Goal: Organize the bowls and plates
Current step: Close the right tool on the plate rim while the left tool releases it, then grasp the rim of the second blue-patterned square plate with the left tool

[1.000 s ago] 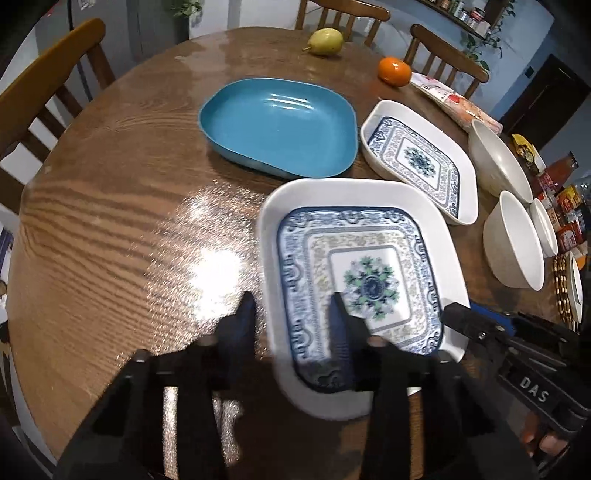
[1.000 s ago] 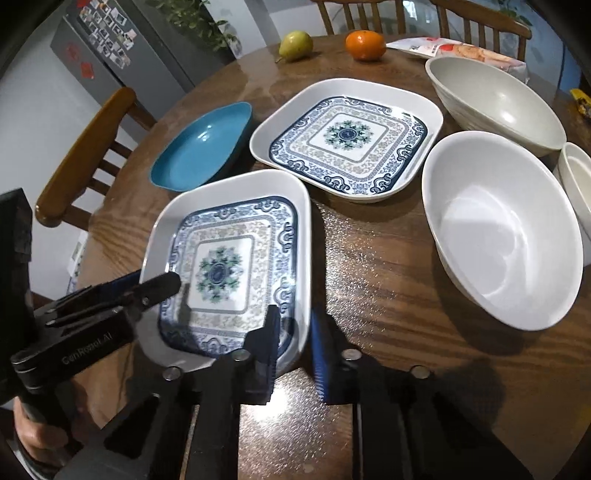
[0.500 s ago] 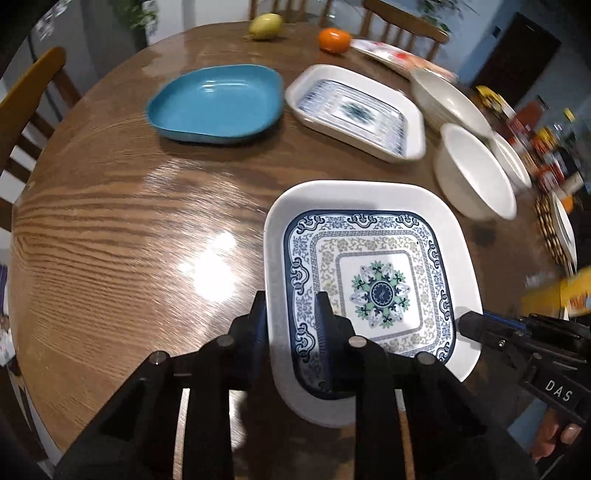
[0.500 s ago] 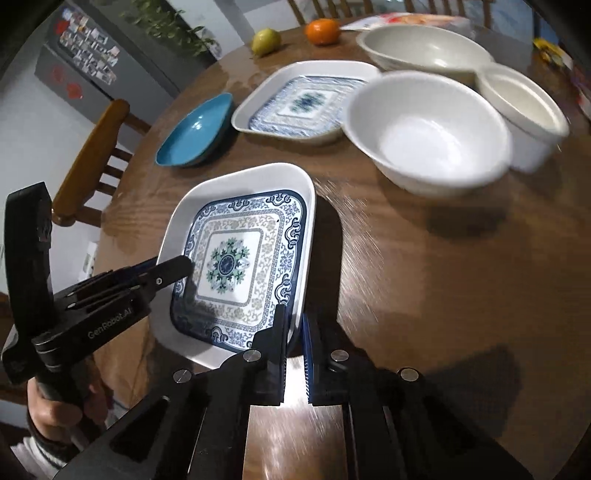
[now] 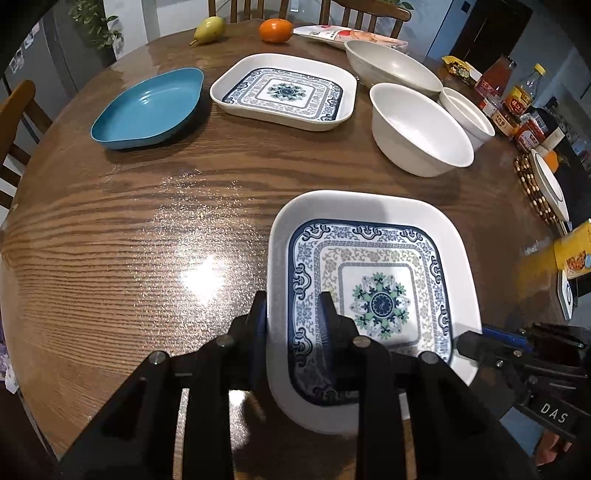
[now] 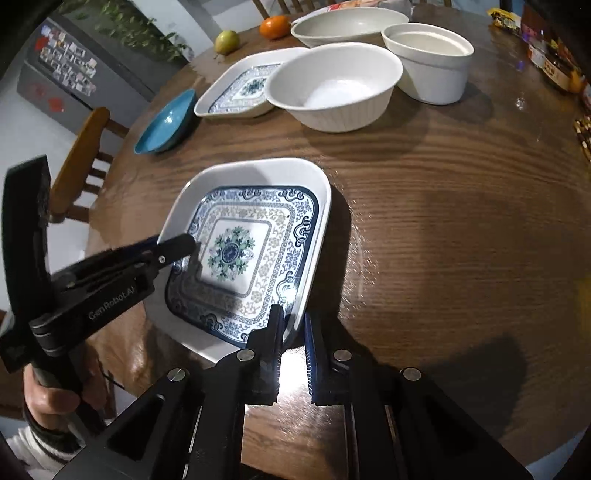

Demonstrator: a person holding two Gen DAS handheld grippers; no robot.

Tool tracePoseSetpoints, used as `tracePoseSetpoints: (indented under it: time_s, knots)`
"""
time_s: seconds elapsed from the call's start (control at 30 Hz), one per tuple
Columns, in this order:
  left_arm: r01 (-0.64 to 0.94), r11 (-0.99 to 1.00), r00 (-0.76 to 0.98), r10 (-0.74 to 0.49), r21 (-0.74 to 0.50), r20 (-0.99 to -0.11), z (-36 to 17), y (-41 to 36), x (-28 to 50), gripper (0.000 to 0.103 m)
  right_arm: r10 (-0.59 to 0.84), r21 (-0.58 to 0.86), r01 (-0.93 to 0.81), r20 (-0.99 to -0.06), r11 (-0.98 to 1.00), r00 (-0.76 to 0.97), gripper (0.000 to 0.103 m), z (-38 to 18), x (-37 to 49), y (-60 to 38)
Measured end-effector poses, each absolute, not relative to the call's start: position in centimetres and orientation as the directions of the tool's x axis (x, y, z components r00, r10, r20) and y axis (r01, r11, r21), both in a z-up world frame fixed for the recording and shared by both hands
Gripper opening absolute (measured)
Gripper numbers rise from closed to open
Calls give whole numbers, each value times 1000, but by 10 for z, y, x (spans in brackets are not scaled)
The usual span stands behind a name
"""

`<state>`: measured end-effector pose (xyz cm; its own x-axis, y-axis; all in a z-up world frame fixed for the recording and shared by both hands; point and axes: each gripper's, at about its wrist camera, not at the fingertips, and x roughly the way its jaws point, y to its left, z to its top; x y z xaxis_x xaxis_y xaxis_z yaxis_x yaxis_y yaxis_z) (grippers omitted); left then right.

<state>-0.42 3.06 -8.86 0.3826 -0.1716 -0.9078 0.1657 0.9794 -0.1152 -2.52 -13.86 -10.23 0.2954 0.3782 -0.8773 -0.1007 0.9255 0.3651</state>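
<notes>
A square white plate with a blue floral pattern lies near the front of the round wooden table. My left gripper straddles the plate's left rim, one finger outside and one inside; its jaws are opening and the inner pad stands off the rim. My right gripper is shut on the plate's near right corner. Farther back sit a matching patterned plate, a blue dish and three white bowls: medium, large, small.
A pear, an orange and a food packet lie at the far edge. Sauce bottles and a woven mat holding a plate crowd the right side. Wooden chairs ring the table.
The held plate has travelled away from the blue dish and the other patterned plate toward the table's near side. The left jaws closed on the rim, then widened again.
</notes>
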Motion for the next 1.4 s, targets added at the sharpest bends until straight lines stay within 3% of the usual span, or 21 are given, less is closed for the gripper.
tracePoseSetpoints:
  time_s: [0.1, 0.13, 0.27, 0.4, 0.47, 0.63, 1.4]
  knots:
    - [143, 984, 404, -155, -105, -901, -85, 33, -2, 56, 347, 330, -106, -888, 938, 302, 11, -100, -26, -139]
    - [133, 986, 413, -150, -103, -898, -82, 37, -3, 60, 338, 321, -106, -886, 941, 317, 11, -97, -26, -141]
    - [79, 990, 439, -140, -117, -887, -71, 55, 10, 61, 336, 327, -93, -858, 941, 388, 14, -83, -24, -151]
    - [27, 969, 442, -233, -247, -866, -61, 73, 40, 61, 366, 366, -85, -826, 927, 430, 30, -73, -21, -156]
    - [18, 963, 440, -248, -268, -863, -58, 73, 55, 61, 377, 381, -85, -812, 921, 446, 32, -69, -21, -156]
    - [25, 955, 386, -282, -296, -878, -71, 62, 99, 61, 385, 393, -84, -800, 916, 460, 32, -65, -16, -150]
    - [-65, 980, 387, -146, -185, -910, -86, 94, 212, 61, 382, 422, -24, -794, 906, 473, 32, -61, 7, -148]
